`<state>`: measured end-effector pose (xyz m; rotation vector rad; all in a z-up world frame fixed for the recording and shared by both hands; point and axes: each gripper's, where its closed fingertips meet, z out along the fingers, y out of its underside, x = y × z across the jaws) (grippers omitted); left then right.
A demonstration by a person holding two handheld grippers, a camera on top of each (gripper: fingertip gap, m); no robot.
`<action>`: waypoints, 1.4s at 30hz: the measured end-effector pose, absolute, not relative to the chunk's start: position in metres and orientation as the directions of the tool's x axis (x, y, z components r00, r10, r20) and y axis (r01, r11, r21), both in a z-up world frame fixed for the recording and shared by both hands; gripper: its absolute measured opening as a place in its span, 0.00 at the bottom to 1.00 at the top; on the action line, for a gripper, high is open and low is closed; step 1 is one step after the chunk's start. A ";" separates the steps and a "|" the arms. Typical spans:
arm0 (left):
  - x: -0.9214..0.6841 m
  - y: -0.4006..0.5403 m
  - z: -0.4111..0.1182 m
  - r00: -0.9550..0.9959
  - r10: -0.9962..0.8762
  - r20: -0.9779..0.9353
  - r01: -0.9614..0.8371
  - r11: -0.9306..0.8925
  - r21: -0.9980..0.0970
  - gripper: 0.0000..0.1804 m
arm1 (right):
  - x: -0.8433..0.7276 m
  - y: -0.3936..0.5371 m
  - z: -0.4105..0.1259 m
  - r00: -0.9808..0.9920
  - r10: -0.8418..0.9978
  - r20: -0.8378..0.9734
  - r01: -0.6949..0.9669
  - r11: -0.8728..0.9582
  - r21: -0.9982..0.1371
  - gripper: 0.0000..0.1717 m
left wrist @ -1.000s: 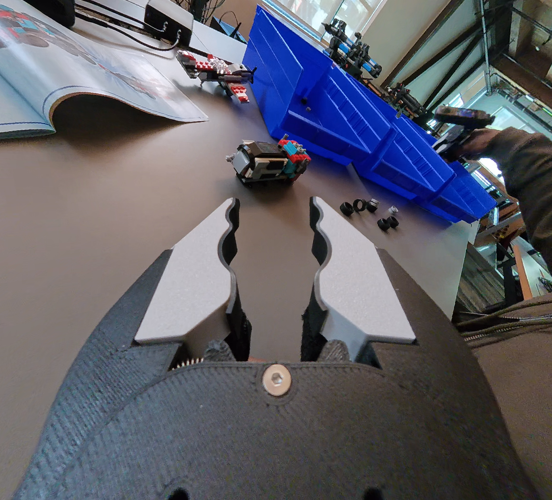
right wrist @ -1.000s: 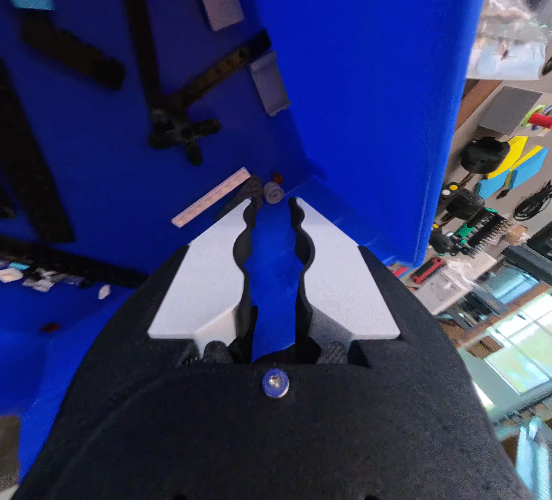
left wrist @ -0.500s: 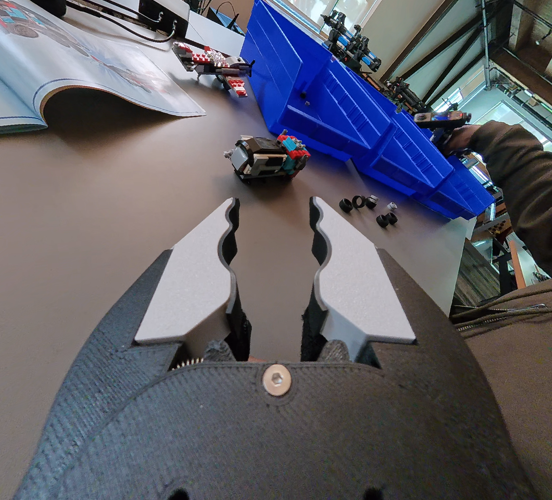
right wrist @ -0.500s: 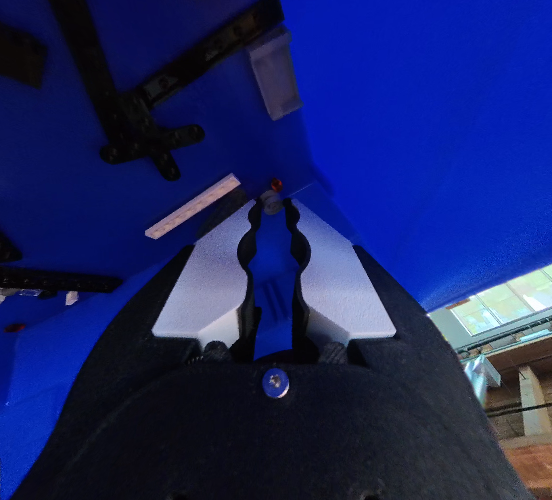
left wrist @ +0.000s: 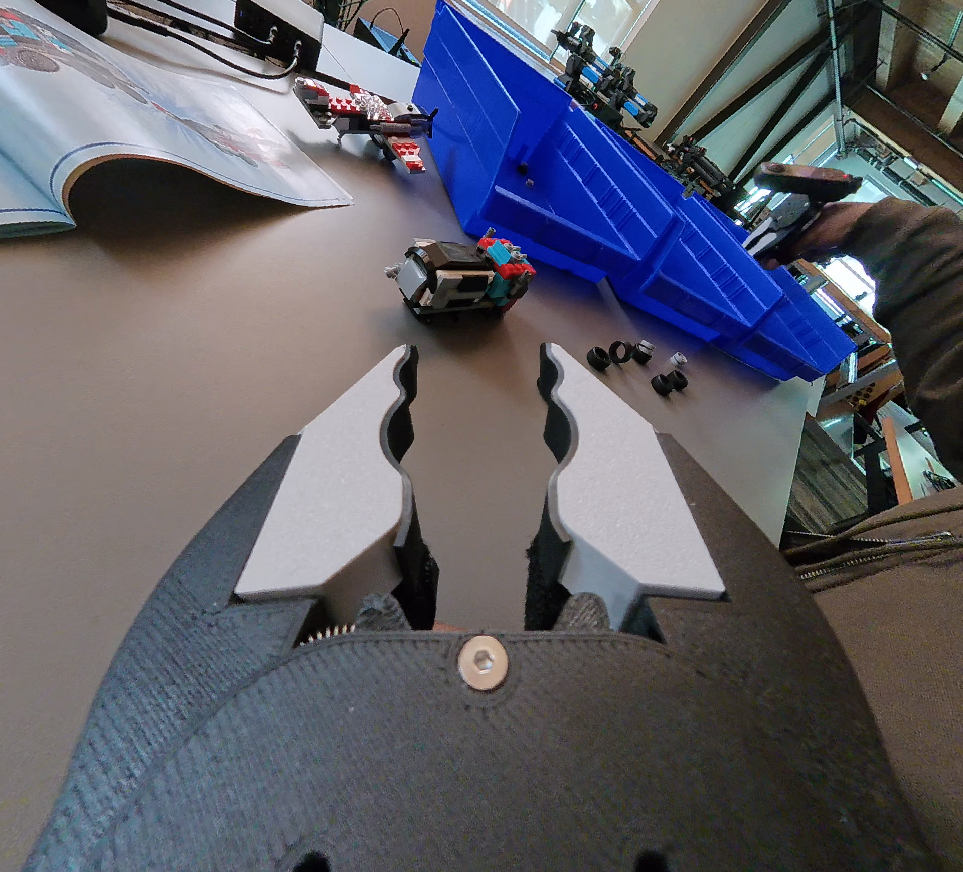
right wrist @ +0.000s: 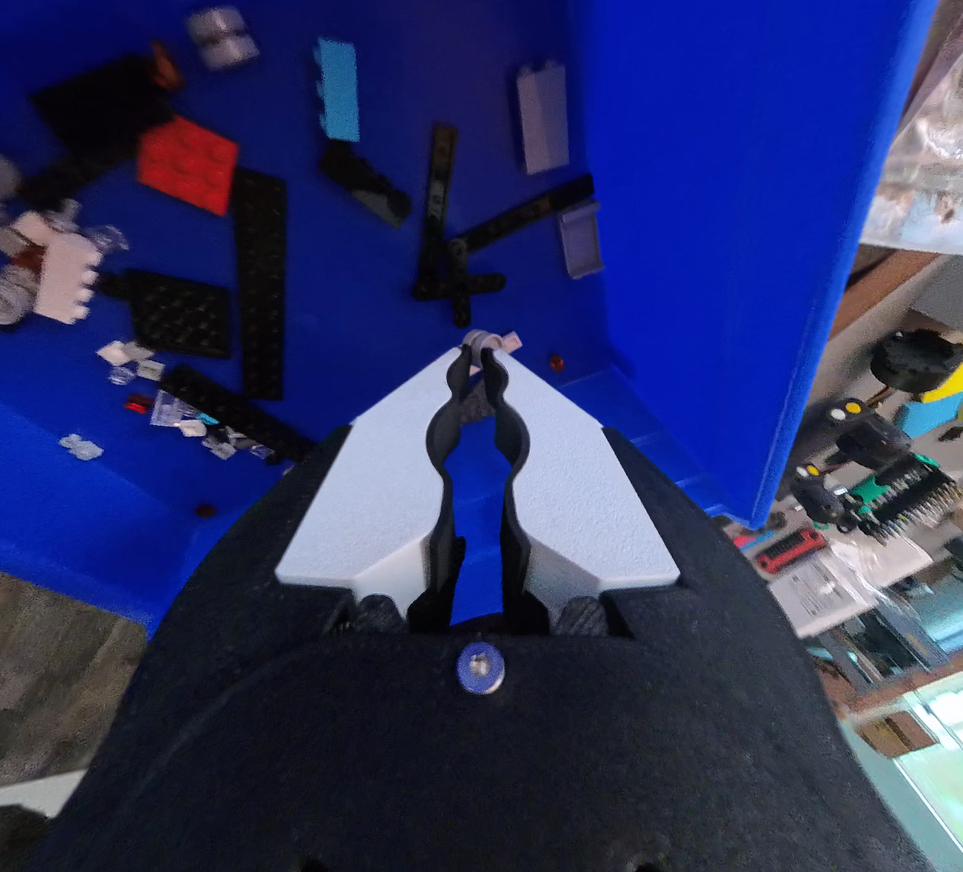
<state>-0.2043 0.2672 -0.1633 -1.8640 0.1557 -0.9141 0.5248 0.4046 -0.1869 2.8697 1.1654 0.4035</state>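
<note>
My left gripper (left wrist: 477,362) is open and empty, low over the brown table (left wrist: 208,378). Nearest ahead of it lies a small brick-built vehicle (left wrist: 461,281), grey, black, red and teal. Several small black tyres and grey hubs (left wrist: 620,354) lie just right of its right fingertip. My right gripper (right wrist: 475,356) is inside a blue bin (right wrist: 729,169), shut on a small grey round piece (right wrist: 482,339) pinched at the very tips, above the bin floor near its right corner. In the left wrist view the right gripper's body (left wrist: 797,200) shows over the row of blue bins (left wrist: 599,200).
The bin floor holds black plates (right wrist: 260,284), a black cross piece (right wrist: 458,284), a red plate (right wrist: 187,164), a light blue brick (right wrist: 338,88) and grey bricks (right wrist: 542,117). On the table lie an open booklet (left wrist: 130,117) and a red and grey brick plane (left wrist: 365,117). The grippers' ends are close to 75 cm from one another.
My right jaws closed on the small grey round piece in the bin's corner, then drew back from the floor with it. The left gripper stayed open and nearly still.
</note>
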 end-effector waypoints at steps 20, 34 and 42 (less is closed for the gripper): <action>-0.203 0.266 -0.162 0.702 -0.493 0.514 0.278 -0.475 -0.835 0.27 | 0.207 0.289 -0.074 0.292 0.939 0.181 0.814 -0.144 -0.563 0.02; -0.203 0.262 -0.156 0.673 -0.521 0.524 0.297 -0.459 -0.837 0.27 | 0.113 0.280 -0.226 0.276 0.960 0.050 0.845 -0.218 -0.488 0.02; -0.204 0.262 -0.157 0.675 -0.515 0.529 0.302 -0.461 -0.834 0.27 | 0.145 0.280 -0.176 0.367 0.929 0.045 0.746 -0.264 -0.612 0.04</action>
